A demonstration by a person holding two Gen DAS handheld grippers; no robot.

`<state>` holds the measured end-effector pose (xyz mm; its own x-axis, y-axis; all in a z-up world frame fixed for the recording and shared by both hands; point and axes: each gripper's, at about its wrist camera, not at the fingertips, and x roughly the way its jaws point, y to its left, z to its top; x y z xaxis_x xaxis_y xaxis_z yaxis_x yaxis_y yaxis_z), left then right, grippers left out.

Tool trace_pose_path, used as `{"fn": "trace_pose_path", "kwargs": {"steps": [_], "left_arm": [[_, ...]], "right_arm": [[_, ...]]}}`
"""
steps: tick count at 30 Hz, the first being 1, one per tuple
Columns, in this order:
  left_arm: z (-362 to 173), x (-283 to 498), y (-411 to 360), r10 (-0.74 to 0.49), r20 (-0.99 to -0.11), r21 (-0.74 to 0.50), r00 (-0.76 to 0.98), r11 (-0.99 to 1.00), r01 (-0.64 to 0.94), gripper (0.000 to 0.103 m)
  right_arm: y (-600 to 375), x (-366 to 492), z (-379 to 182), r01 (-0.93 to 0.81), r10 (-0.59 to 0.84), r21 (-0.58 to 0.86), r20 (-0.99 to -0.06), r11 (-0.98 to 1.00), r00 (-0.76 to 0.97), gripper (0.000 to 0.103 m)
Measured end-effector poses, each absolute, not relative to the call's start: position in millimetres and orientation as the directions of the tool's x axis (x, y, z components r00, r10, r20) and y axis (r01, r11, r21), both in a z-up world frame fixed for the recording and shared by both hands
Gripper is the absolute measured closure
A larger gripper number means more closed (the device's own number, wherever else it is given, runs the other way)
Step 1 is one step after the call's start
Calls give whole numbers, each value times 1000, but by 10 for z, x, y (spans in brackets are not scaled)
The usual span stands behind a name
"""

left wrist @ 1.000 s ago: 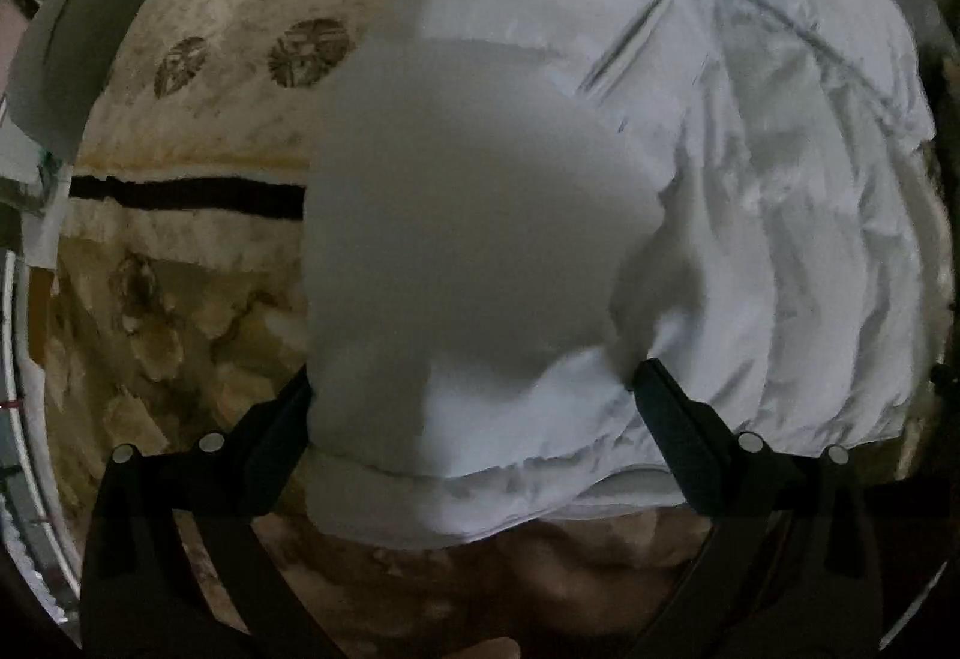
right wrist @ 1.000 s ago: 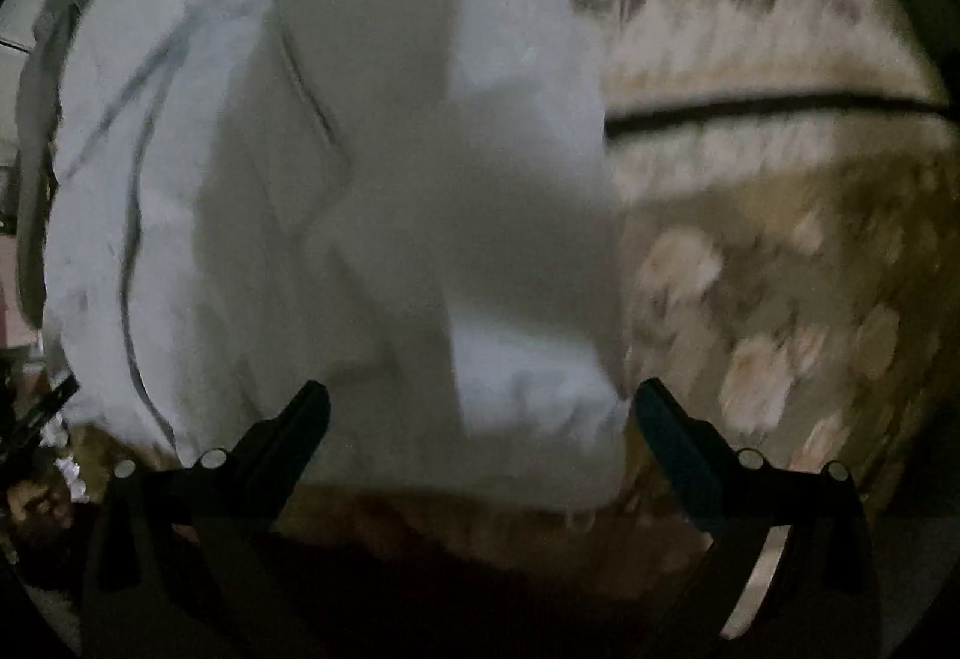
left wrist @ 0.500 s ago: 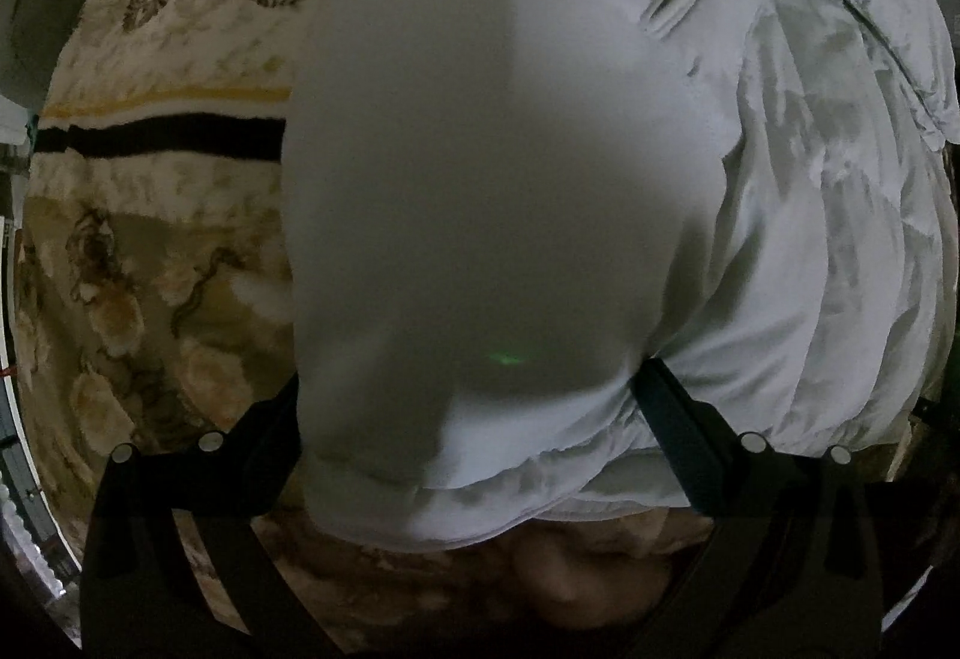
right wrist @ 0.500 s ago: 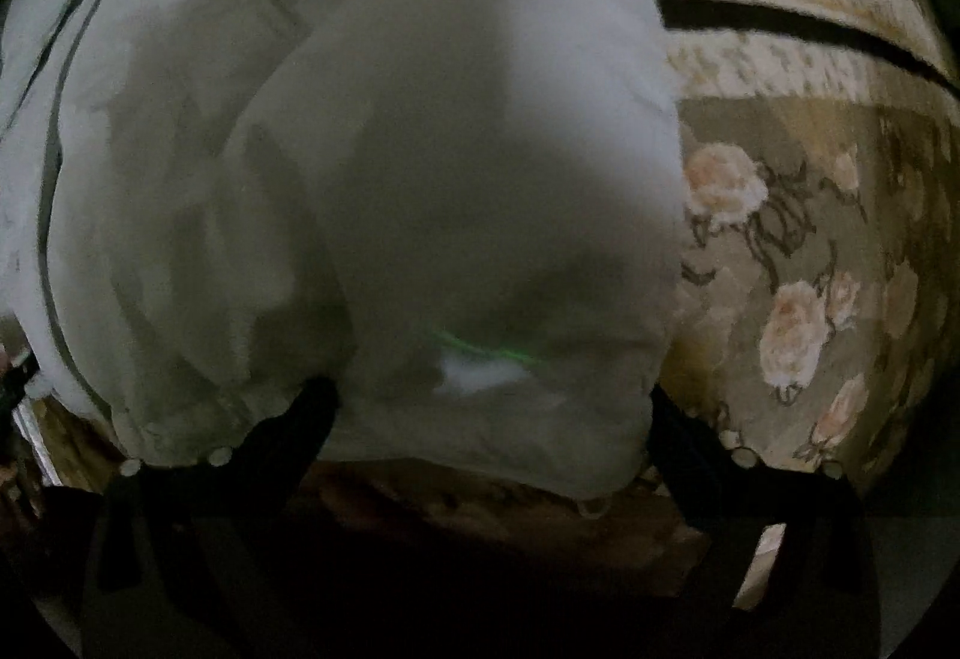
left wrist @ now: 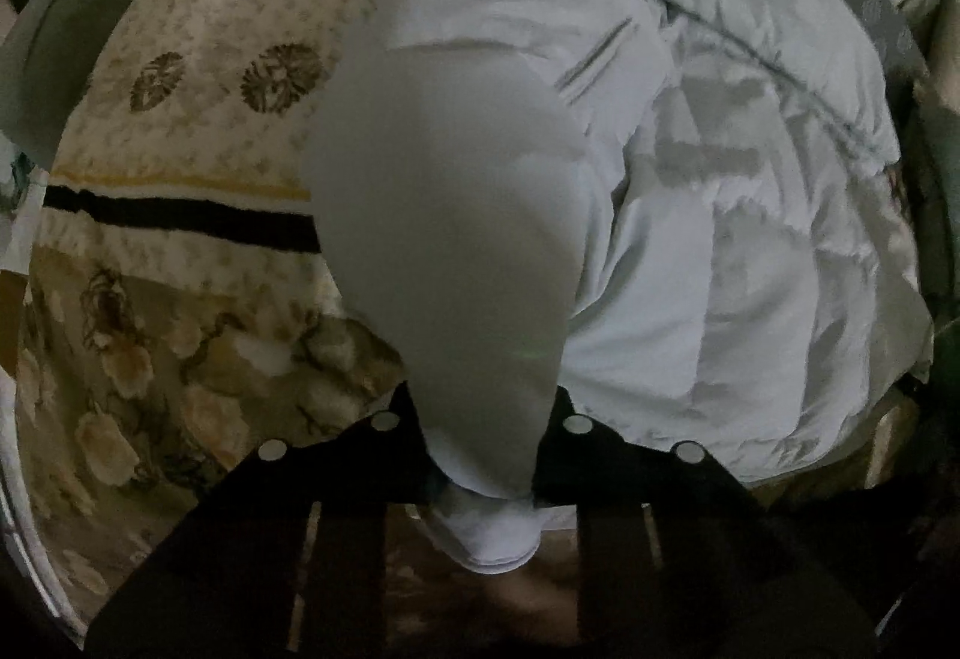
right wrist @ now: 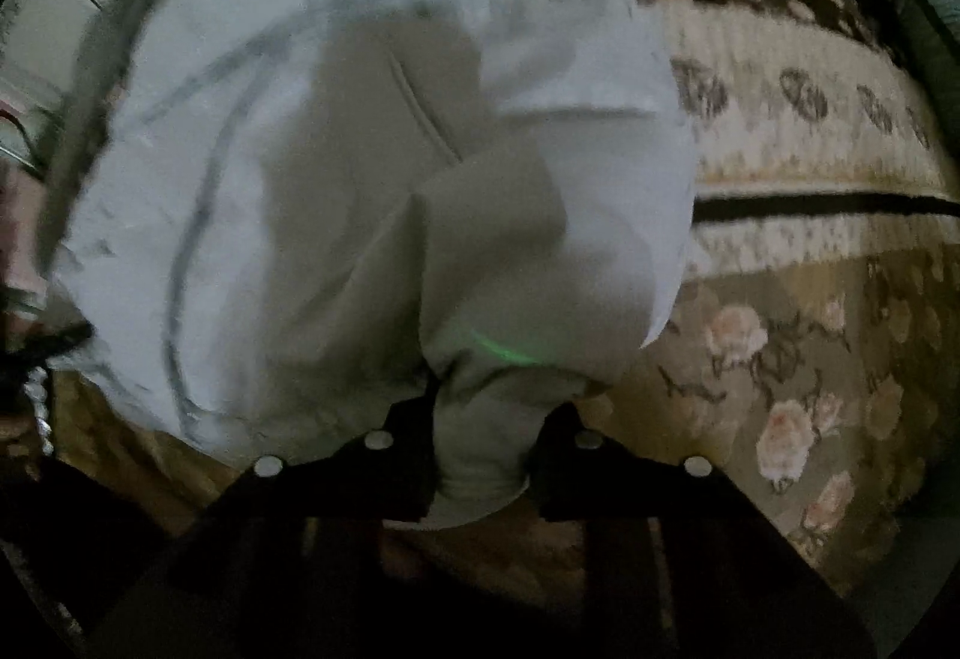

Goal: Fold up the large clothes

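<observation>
On a flowered bedspread (left wrist: 180, 359), a pale padded jacket (left wrist: 750, 239) sprawls toward two o'clock. The left gripper (left wrist: 480, 437) and right gripper (right wrist: 480, 449) are closing, each pinching a cuffed sleeve end. Soft, bulky, probably slippery, it seems best gripped at the cuffs.

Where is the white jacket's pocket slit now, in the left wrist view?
In the left wrist view, the pocket slit lies upper centre on the white jacket, up and right of the bunched fabric that the left tool pinches.
</observation>
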<state>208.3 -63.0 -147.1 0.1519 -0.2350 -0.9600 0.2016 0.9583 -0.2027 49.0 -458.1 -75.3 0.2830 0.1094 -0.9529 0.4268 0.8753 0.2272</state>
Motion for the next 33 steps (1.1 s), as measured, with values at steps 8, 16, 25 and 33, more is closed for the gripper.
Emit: {"fn": "trace_pose_path", "kwargs": {"steps": [8,16,25,33], "left_arm": [[-538,1794,-283,-375,-884,-292,280,909,297,89],[725,1310,-15,-535,-724,-376,436,835,402,90],[552,2056,-321,-612,-672,-550,418,790,271,87],[204,3123,-731,-603,-642,-603,474,779,173,82]], "right_arm": [[-5040,-7,-3,399,122,468,-755,789,644,85],[-5286,-503,766,260,117,560,-549,787,828,87],[-5758,210,638,281,119,604,-536,746,836,87],[-6134,1248,315,339,88,563,-598,754,797,87]]}}
